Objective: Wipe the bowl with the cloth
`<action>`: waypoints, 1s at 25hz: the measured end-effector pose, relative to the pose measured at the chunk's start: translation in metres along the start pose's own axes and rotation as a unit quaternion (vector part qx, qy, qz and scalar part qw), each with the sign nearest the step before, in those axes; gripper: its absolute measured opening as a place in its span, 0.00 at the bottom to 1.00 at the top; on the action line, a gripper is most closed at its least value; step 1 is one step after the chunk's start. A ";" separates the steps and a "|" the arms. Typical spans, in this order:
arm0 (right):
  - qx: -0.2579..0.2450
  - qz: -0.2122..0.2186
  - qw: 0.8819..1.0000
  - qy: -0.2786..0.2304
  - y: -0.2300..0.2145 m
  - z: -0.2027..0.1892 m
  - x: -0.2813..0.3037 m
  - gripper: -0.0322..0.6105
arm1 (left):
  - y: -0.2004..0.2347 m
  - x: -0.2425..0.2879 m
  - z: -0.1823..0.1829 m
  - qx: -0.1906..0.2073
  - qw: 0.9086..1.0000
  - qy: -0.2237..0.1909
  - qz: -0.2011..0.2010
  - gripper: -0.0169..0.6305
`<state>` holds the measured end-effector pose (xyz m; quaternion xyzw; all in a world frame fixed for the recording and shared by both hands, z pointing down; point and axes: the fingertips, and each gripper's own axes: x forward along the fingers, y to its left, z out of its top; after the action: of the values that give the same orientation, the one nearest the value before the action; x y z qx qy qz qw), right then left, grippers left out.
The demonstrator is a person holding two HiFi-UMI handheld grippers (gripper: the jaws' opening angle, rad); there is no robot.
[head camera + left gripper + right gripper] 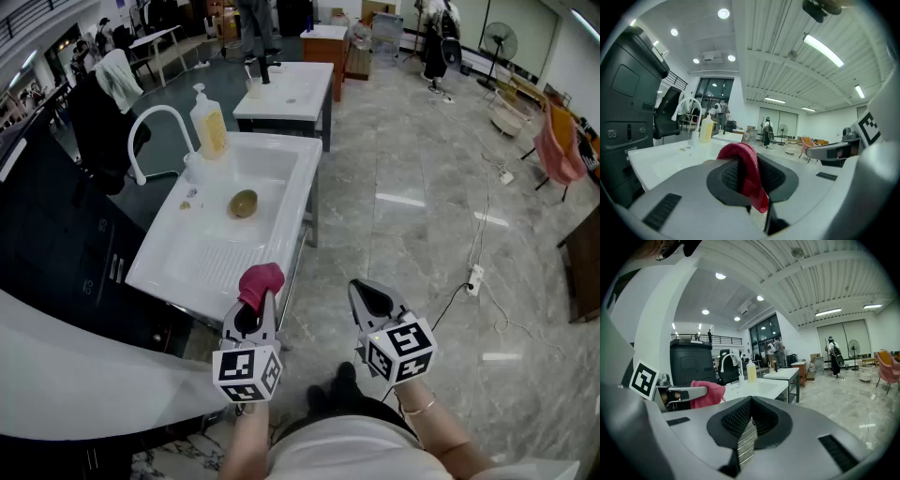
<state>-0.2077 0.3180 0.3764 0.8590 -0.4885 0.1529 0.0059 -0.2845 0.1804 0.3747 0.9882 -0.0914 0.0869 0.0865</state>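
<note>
- Head view only: the brownish bowl (244, 202) lies in the basin of the white sink (298, 184), well apart from both grippers. It sits near the curved white faucet (156, 123) and the yellow soap bottle (209, 122).
- Head view also gives the layout. The ribbed drainboard (211, 262) lies at the near end of the sink, a white table (291, 89) stands beyond it, and a power strip (474, 278) with trailing cable lies on the tiled floor to the right.
- Left gripper view: the jaws of the left gripper (751, 185) are clamped on the red cloth (746, 171). The cloth bunches above the pads and hangs down between them. The right gripper shows at this view's right edge.
- Right gripper view: the jaws of the right gripper (746, 420) are pressed together with nothing between them. At the left of this view, the cloth shows as a pink-red wad at the tip of the left gripper.
- Both gripper views catch the soap bottle and faucet at a low angle across the sink top. Neither shows into the basin.
- Pose, head view: both hands are held out in front of the torso, side by side and near each other. The grippers point forward and tilt slightly down.
- The left gripper's tip sits at the near edge of the sink, beside the drainboard corner. The right gripper is over bare floor.
- A thin bracelet (418, 407) shows on the right wrist.
</note>
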 end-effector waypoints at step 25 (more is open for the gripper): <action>0.018 -0.012 0.999 -0.030 -0.156 0.036 0.025 0.15 | -0.056 0.124 0.020 0.012 1.000 0.000 0.025 0.12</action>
<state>-0.0558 0.3726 0.3706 0.8691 -0.4752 0.1353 -0.0224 -0.1507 0.2106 0.3694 0.9867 -0.1146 0.0898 0.0726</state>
